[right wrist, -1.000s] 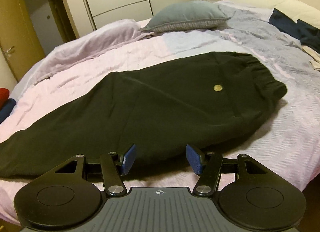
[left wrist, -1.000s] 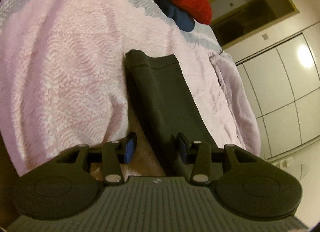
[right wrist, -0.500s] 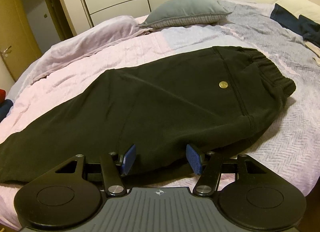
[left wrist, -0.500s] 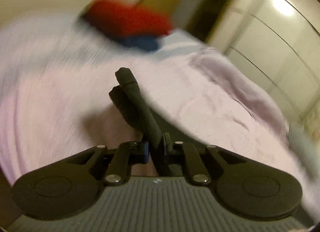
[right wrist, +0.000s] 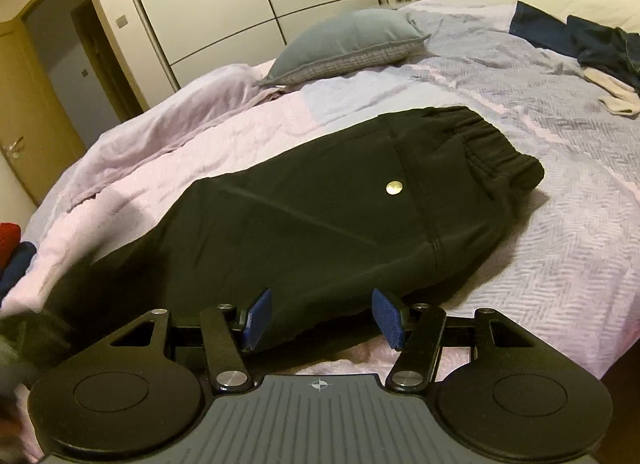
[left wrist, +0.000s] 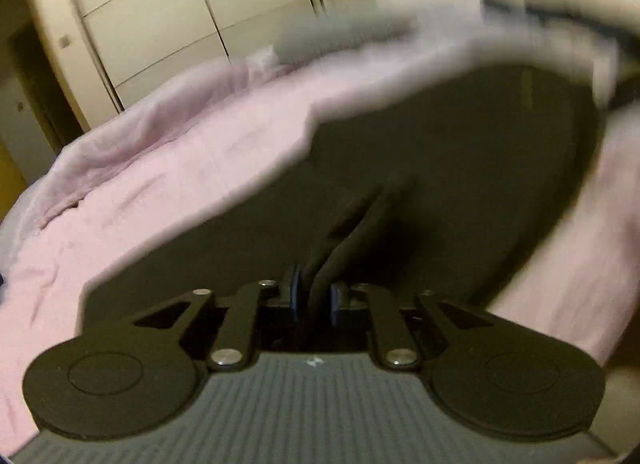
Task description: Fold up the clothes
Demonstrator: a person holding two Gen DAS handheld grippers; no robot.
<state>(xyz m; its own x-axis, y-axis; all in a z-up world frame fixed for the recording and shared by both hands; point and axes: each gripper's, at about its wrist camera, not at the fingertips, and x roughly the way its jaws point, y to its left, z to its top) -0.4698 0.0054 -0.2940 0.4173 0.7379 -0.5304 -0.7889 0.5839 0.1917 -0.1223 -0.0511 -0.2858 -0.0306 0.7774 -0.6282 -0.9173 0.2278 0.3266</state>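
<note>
From your left wrist camera, blurred, your left gripper (left wrist: pixel 314 300) is clamped on a bunched fold of the black sweatpants (left wrist: pixel 460 167), soft matte fabric over the pink quilted bedspread (left wrist: pixel 168 183).

From your right wrist camera, your right gripper (right wrist: pixel 320 320) sits with jaws spread, empty, at the sweatpants' (right wrist: pixel 320 215) near edge (elastic gathered waistband, a round brass-coloured snap (right wrist: pixel 394 187)). No writing reads. A grey pillow (right wrist: pixel 348 43) lies beyond.
</note>
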